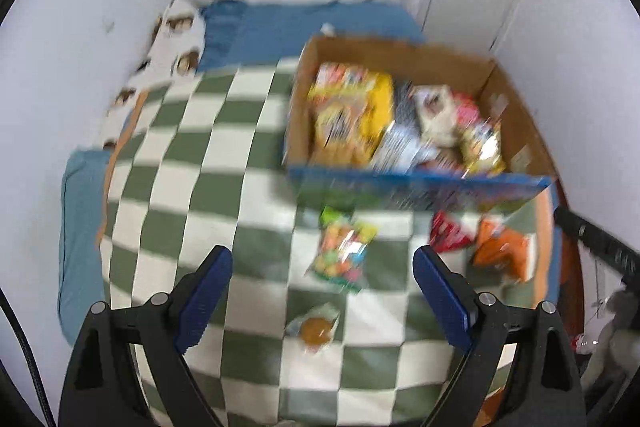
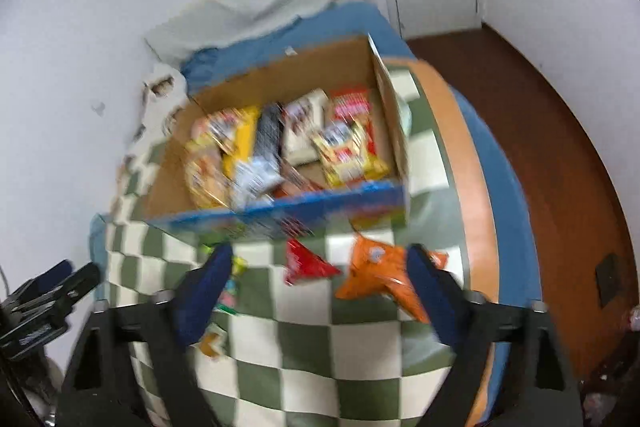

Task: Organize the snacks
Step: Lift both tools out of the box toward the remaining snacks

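so both hand-held grippers are hovering over the bed with nothing in them. the left hand-held gripper (image 1: 322, 267) has its blue pads spread wide, and straight out ahead of it, pretty much centred in the gap, is the colourful candy bag (image 1: 343, 254) lying flat on the checkered blanket (image 1: 192, 187). its long axis runs roughly away from the fingers toward the cardboard box (image 1: 516, 115), so the pads would close across its narrow width, which looks like the easy grab to me. a little closer to that gripper, down between the fingers, sits a small clear packet with something orange-brown inside (image 1: 314, 331). the right hand-held gripper (image 2: 320, 267) is also wide open and empty; right ahead of it there's a red triangular snack bag (image 2: 306, 263) near the middle of the gap, and an orange chip bag (image 2: 384, 279) lying diagonally just beside, running under the right finger. so my guess: left hand is nearer the candy bag and the small packet, right hand is nearer the red and orange ones. the box is just beyond all of them, already partly filled with packets, its blue front wall facing the grippers. everything's motion-blurred so i can't read any labels.
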The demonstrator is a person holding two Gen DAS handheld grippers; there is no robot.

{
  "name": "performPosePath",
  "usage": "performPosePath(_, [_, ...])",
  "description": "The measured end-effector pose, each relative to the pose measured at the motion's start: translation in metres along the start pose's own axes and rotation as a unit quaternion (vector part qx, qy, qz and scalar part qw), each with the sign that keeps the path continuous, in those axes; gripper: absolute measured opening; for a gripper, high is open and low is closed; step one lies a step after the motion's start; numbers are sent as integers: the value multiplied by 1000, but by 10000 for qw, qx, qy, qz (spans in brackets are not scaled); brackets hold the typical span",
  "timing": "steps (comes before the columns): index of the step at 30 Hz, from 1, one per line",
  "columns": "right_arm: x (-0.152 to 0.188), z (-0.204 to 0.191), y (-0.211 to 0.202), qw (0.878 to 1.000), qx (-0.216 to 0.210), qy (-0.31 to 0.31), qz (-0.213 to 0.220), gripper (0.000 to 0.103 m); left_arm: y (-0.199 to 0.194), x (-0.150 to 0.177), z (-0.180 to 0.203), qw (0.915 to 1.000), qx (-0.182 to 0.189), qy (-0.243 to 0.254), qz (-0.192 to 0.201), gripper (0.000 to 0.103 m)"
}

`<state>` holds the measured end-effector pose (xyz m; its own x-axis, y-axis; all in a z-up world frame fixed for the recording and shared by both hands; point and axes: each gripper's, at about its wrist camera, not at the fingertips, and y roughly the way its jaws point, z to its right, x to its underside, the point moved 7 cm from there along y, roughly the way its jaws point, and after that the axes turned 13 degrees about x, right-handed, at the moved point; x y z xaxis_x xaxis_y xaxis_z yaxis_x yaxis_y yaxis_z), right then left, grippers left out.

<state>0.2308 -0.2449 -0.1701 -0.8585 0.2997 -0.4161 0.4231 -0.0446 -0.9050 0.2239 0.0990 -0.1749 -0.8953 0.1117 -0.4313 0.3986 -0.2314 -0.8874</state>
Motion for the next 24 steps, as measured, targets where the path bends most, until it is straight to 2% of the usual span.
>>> performPosePath(3, [10, 23, 44, 9987, 201, 285, -374, 80, 29, 24, -19, 9989, -142, -222, -395, 92])
performPosePath(7, [22, 58, 113, 9910, 297, 917, -924, 79, 74, 60, -41, 9931, -293, -499, -1020, 92])
performPosePath(10, [32, 67, 142, 9848, 240, 1161, -1270, 76, 95, 79, -47, 9888, -286, -596, -1340, 92])
performPosePath(14, [58, 47, 143, 9828, -71, 928, -1597, 76, 112, 99, -54, 9837, -240, -723, -1632, 92])
performPosePath(17, [84, 9, 127, 9721, -905, 607, -2078, 76, 117, 106, -57, 9812, -183, -836, -1730, 92])
performPosePath(18, [86, 3, 120, 9724, -955, 473, -2074, 76, 117, 105, -57, 9811, -161, -866, -1723, 92])
performPosePath(20, [82, -4, 106, 9802, -807, 106, -1804, 77, 118, 101, -56, 9819, -136, -869, -1675, 92])
performPosePath(22, [68, -4, 99, 9890, -394, -305, -1395, 84, 120, 92, -52, 9833, -78, -810, -1628, 92])
performPosePath(24, [53, -7, 103, 9914, -8, -741, -1079, 86, 126, 79, -46, 9855, -92, -613, -1579, 92])
